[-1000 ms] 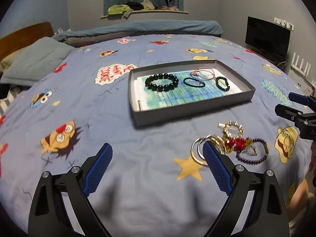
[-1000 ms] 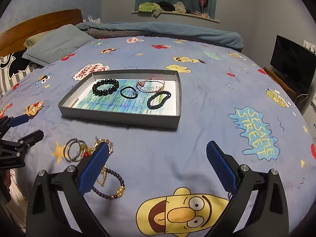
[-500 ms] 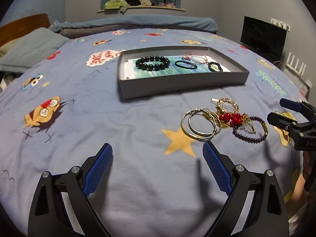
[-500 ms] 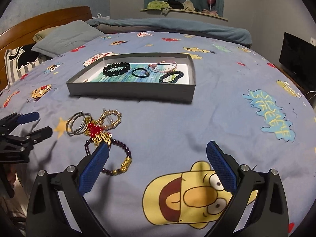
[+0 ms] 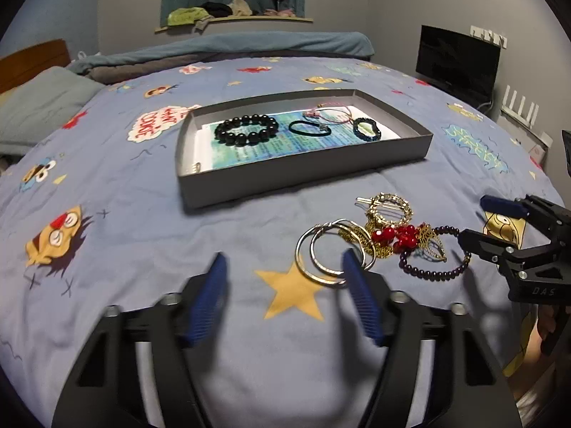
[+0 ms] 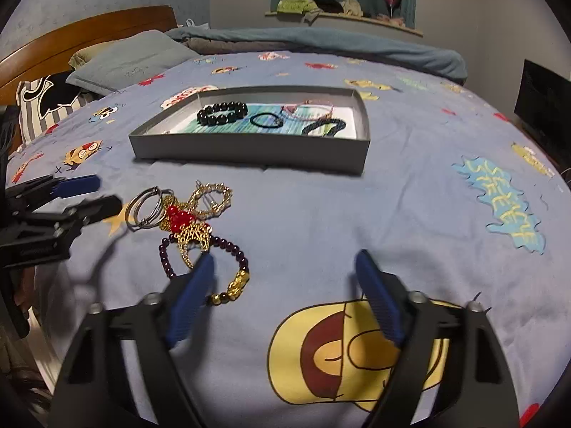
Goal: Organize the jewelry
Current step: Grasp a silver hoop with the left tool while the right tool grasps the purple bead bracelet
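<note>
While both the left gripper (image 5: pixel 285 296) and right gripper (image 6: pixel 285 292) are closing on nothing, the tangled jewelry pile (image 5: pixel 378 242) at center right could lift together.

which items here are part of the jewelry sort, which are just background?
Job:
- grey tray holding black bead bracelet, black band, pink cord bracelet, dark braided bracelet
- loose pile on the bedspread: silver hoops, gold hair clip, red bead piece, purple bead bracelet

Background:
- pillow
- TV
- clothes on the shelf
</note>
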Demonstrator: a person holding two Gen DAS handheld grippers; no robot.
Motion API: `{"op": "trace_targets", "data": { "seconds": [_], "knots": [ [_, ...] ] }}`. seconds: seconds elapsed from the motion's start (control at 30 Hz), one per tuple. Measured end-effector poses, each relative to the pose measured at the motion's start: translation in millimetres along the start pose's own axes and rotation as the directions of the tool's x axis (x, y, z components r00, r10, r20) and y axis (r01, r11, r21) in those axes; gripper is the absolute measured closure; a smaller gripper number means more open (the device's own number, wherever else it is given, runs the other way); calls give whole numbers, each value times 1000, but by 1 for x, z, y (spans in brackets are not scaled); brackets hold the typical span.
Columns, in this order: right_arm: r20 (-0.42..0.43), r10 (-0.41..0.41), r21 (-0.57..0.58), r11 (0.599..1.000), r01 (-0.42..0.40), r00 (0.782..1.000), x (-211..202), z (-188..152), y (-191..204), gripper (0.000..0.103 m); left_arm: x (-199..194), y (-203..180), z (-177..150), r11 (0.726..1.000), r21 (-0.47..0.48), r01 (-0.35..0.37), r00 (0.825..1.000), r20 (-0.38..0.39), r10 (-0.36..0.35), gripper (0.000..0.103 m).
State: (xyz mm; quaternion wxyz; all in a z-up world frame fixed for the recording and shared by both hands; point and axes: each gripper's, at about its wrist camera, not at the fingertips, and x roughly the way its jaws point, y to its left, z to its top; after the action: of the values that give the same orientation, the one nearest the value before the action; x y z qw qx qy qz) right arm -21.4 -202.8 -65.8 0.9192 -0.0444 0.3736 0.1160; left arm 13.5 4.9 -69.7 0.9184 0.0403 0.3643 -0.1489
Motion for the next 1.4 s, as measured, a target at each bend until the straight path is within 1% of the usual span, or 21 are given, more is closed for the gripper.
{"op": "trace_targets", "data": {
  "seconds": [0.03, 0.07, 0.13, 0.17, 0.23, 0.33, 0.4, 0.5, 0.67, 0.73, 0.83, 0.9, 0.97, 1.0, 1.17, 1.4],
  "knots": [
    [-5, 7, 0, 1000, -7, 1000, 1, 0, 0, 44, 2, -1, 1, 1000, 3, 5, 1000, -3, -5, 49],
    [-10, 13, -1, 1000, -13, 1000, 2, 0, 1, 46, 3, -1, 2, 1000, 5, 9, 1000, -8, -9, 52],
    [-17, 27, -8, 1000, -27, 999, 3, -1, 3, 56, 8, -3, 3, 1000, 4, 26, 999, -19, -26, 64],
    [-18, 33, -11, 999, -33, 999, 3, -1, 4, 58, 12, -3, 4, 1000, 0, 28, 999, -30, -28, 66],
    [-21, 48, -17, 999, -48, 999, 4, -1, 6, 65, 17, -2, 3, 1000, -10, 29, 998, -52, -29, 74],
    [-29, 64, -19, 998, -65, 998, 5, -1, 8, 72, 23, 2, 2, 999, -23, 27, 997, -68, -29, 79],
    [-31, 65, -23, 998, -66, 997, 7, -1, 9, 75, 25, 2, 2, 1000, -14, 20, 997, -73, -21, 82],
    [-35, 63, -25, 998, -64, 997, 10, -1, 11, 76, 29, 1, 2, 1000, -1, 15, 996, -84, -15, 85],
    [-56, 67, -25, 997, -68, 996, 14, 1, 11, 77, 36, -11, 3, 997, 76, -3, 996, -94, 10, 88],
    [-66, 73, -28, 997, -75, 995, 15, 1, 12, 77, 39, -15, 3, 994, 113, 0, 995, -102, 12, 89],
    [-85, 72, -37, 996, -76, 994, 20, 2, 14, 77, 46, -17, 1, 990, 142, 4, 992, -128, 14, 90],
    [-95, 69, -39, 997, -73, 993, 23, 2, 14, 78, 49, -17, 1, 988, 154, 9, 992, -128, 11, 92],
    [-89, 72, -36, 996, -75, 993, 22, 2, 15, 85, 47, -16, 1, 988, 150, 17, 993, -122, 2, 98],
    [-87, 73, -35, 996, -76, 994, 21, 2, 14, 93, 45, -15, 2, 990, 143, 20, 993, -116, -3, 99],
    [-57, 87, -21, 996, -88, 995, 12, 4, 10, 96, 35, -6, 5, 994, 96, 46, 995, -94, -37, 99],
    [29, 49, -30, 998, -49, 998, -10, 16, 4, 97, 13, -2, 13, 995, 87, 54, 998, -45, -50, 99]
  ]
}}
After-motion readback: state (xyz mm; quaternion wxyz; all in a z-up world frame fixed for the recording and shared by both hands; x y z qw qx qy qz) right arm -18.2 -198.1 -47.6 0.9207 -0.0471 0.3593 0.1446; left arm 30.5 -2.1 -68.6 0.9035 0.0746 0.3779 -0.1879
